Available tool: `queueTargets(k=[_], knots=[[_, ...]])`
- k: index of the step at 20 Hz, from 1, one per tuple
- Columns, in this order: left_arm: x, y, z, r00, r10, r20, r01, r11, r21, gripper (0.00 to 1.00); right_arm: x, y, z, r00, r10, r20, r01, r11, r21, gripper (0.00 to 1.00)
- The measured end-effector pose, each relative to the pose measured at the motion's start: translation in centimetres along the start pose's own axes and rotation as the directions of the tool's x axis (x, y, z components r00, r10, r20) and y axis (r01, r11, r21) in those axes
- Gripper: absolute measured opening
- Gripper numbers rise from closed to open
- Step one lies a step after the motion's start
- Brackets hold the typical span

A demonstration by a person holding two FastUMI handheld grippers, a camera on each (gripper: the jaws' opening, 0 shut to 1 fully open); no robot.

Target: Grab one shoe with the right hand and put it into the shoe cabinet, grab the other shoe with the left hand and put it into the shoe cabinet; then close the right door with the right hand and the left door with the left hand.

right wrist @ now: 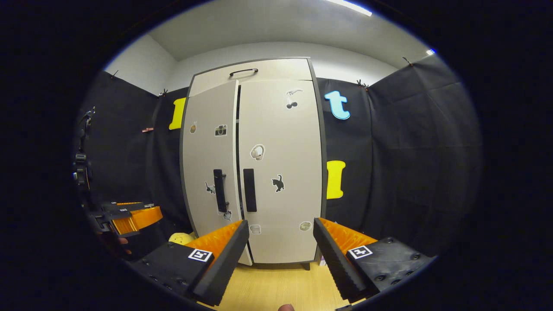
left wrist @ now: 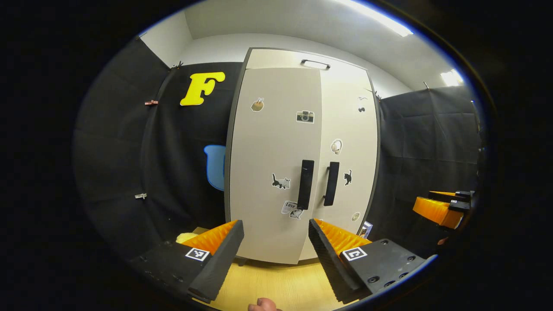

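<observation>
The left gripper (left wrist: 275, 250) is held with its fingers spread wide apart and nothing between them, above a pale wooden floor (left wrist: 276, 285). Directly ahead of it stands the shoe cabinet (left wrist: 298, 151), an upright light-coloured unit with a dark frame. Its left door (left wrist: 272, 164) is seen not quite flush, its lower edge standing slightly forward of the right door (left wrist: 348, 147), which lies flat against the frame. Two black vertical handles (left wrist: 305, 184) are set side by side at the seam, and small stickers are scattered over both doors. A small handle (left wrist: 315, 64) is fitted on the top panel. A yellow object (left wrist: 185, 236) is partly visible on the floor left of the cabinet; what it is cannot be told. A fingertip (left wrist: 261, 305) is glimpsed at the bottom edge.

The right gripper (right wrist: 281, 250) is likewise released, fingers parted and empty, pointed at the cabinet's right door from a short way off. In the right gripper view a dark gap is seen along the seam between the doors. No shoes are visible outside the cabinet. The right gripper is also seen at the far right of the left gripper view.
</observation>
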State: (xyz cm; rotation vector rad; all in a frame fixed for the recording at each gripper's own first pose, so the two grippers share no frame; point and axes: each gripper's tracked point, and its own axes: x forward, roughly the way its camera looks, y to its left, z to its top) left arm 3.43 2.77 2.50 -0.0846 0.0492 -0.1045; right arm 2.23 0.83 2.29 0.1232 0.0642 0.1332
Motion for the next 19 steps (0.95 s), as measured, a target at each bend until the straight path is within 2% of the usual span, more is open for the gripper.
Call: queueTargets(k=[10,19], knots=[[-0.4,0.2,0.0,1.0,-0.006,-0.007,0.006,1.0,0.004,0.95,-0.3,-0.2,0.4,1.0,-0.021,0.013,0.021,1.0,0.014,0.98],[-0.2,-0.4,-0.3,1.0,-0.011,-0.013,0.011,1.0,0.011,0.95,0.2,-1.3,-0.2,0.998,-0.057,0.001,0.057,0.998,-0.027,0.98]])
